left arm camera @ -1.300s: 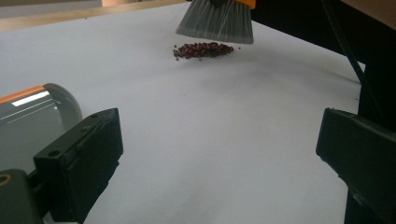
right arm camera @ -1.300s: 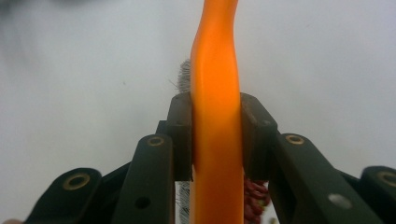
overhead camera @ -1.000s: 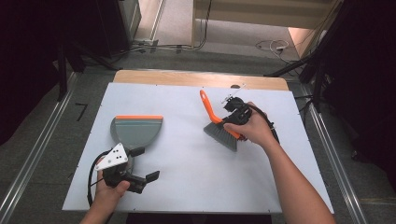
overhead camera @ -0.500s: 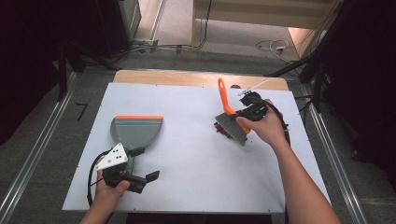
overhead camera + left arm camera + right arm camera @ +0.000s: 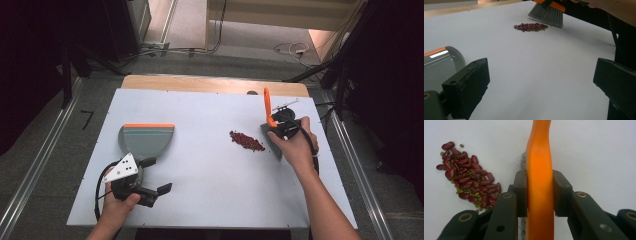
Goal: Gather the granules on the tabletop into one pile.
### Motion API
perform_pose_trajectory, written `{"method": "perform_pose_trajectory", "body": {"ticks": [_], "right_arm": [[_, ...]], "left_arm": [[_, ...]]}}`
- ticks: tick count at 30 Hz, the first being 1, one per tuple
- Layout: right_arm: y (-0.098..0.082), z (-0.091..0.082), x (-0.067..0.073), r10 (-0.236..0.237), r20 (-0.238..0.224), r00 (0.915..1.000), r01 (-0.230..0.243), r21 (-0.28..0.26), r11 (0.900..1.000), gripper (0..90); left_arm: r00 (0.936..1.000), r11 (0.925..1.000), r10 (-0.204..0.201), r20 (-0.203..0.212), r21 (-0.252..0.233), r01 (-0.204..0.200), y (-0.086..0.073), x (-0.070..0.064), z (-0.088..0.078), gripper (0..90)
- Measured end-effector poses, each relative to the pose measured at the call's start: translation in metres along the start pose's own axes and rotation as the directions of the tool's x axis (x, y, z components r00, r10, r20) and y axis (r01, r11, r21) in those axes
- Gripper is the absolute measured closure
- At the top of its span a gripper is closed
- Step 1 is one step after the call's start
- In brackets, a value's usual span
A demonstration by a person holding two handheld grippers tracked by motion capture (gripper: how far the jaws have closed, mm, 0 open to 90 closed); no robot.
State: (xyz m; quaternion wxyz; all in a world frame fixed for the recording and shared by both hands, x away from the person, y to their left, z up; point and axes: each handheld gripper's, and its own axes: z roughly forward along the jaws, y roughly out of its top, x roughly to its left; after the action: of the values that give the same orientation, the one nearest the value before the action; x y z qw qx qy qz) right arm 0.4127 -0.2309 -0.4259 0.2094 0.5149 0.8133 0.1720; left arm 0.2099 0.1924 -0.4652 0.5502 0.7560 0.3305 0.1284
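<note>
One brush [image 5: 270, 131] clamped in the right hand-held gripper [image 5: 286, 125], one bean pile [image 5: 246, 141], one dustpan [image 5: 146, 140]; left hand-held gripper [image 5: 150, 192] wide.

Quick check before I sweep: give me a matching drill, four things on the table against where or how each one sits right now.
Things:
1. brush
2. dustpan
3. beans
4. left gripper

States:
A. open, holding nothing, near the table's front edge
B. loose pile on the white table, just left of the bristles
C. orange handle clamped in the right gripper
D. lying flat at the left, orange rim toward the far side

Pairs: 1-C, 2-D, 3-B, 4-A
</note>
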Motion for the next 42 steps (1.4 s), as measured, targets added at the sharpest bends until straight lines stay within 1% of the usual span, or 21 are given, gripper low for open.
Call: {"method": "perform_pose_trajectory", "body": {"ticks": [2, 4, 6, 8, 10, 13, 15, 16, 20, 24, 26, 29, 32, 33, 36, 38, 42], "right_arm": [[0.001, 0.003, 0.009, -0.008, -0.008, 0.9999, 0.008, 0.001, 1.0, 68.0], [0.005, 0.003, 0.018, -0.033, -0.01, 0.9994, 0.033, -0.003, 0.999, 68.0], [0.009, 0.002, 0.026, -0.054, -0.025, 0.9982, 0.054, -0.006, 0.999, 68.0], [0.012, 0.0, 0.031, -0.075, 0.002, 0.9972, 0.075, -0.013, 0.997, 68.0], [0.014, -0.003, 0.031, -0.072, 0.0, 0.9974, 0.072, -0.025, 0.997, 68.0], [0.013, -0.007, 0.026, -0.069, -0.009, 0.9975, 0.069, -0.041, 0.997, 68.0], [0.011, -0.011, 0.022, -0.076, -0.011, 0.997, 0.075, -0.054, 0.996, 68.0], [0.009, -0.014, 0.02, -0.072, -0.016, 0.9973, 0.071, -0.059, 0.996, 68.0], [0.0, -0.023, 0.012, -0.051, -0.051, 0.9974, 0.046, -0.091, 0.995, 68.0], [-0.012, -0.033, 0.004, -0.049, -0.092, 0.9946, 0.037, -0.124, 0.992, 68.0], [-0.018, -0.039, -0.001, -0.032, -0.116, 0.9927, 0.015, -0.139, 0.99, 68.0], [-0.03, -0.047, -0.008, -0.019, -0.156, 0.9876, -0.007, -0.164, 0.986, 68.0], [-0.044, -0.053, -0.015, -0.018, -0.207, 0.9781, -0.023, -0.195, 0.98, 68.0], [-0.049, -0.054, -0.017, -0.009, -0.22, 0.9755, -0.036, -0.199, 0.979, 68.0], [-0.064, -0.056, -0.022, 0.006, -0.251, 0.968, -0.062, -0.214, 0.975, 68.0], [-0.075, -0.057, -0.025, 0.01, -0.263, 0.9647, -0.071, -0.223, 0.972, 68.0], [-0.093, -0.06, -0.032, 0.029, -0.293, 0.9556, -0.102, -0.235, 0.967, 68.0]], "left_arm": [[1.0, 1.0, 0.001, -0.001, 0.002, -0.001, 0.0, 0.0, 0.0, 1.4], [1.0, 1.0, -0.001, 0.0, 0.0, 0.001, 0.0, 0.0, 0.0, 1.4], [1.0, 1.0, -0.004, -0.001, -0.003, 0.004, -0.001, 0.001, -0.001, 1.4], [1.0, 1.0, -0.004, -0.002, -0.003, 0.004, -0.001, 0.001, -0.002, 1.4], [1.0, 1.0, -0.003, -0.003, -0.004, 0.003, -0.001, 0.002, -0.003, 1.4], [1.0, 1.0, -0.005, -0.006, -0.007, 0.005, -0.001, 0.003, -0.004, 1.3], [1.0, 0.9999, -0.007, -0.007, -0.009, 0.007, -0.001, 0.003, -0.005, 1.4], [1.0, 0.9999, -0.006, -0.008, -0.009, 0.006, -0.001, 0.003, -0.005, 1.4], [1.0, 1.0, -0.004, -0.007, -0.008, 0.004, -0.001, 0.002, -0.003, 1.4], [0.9999, 1.0, -0.003, -0.011, -0.004, 0.003, 0.0, 0.002, -0.003, 1.4], [0.9999, 1.0, -0.003, -0.016, -0.003, 0.003, -0.001, 0.002, -0.003, 1.4], [0.9997, 1.0, -0.003, -0.023, -0.006, 0.003, -0.001, 0.004, -0.004, 1.4], [0.9996, 0.9999, -0.005, -0.026, -0.011, 0.004, -0.001, 0.004, -0.004, 1.4], [0.9996, 0.9999, -0.003, -0.029, -0.012, 0.003, -0.001, 0.005, -0.004, 1.4], [0.9994, 0.9999, -0.002, -0.033, -0.012, 0.002, -0.001, 0.005, -0.005, 1.4], [0.9994, 0.9999, -0.003, -0.036, -0.013, 0.003, -0.001, 0.005, -0.005, 1.4], [0.9991, 0.9999, -0.003, -0.041, -0.017, 0.002, -0.001, 0.006, -0.005, 1.4]]}}
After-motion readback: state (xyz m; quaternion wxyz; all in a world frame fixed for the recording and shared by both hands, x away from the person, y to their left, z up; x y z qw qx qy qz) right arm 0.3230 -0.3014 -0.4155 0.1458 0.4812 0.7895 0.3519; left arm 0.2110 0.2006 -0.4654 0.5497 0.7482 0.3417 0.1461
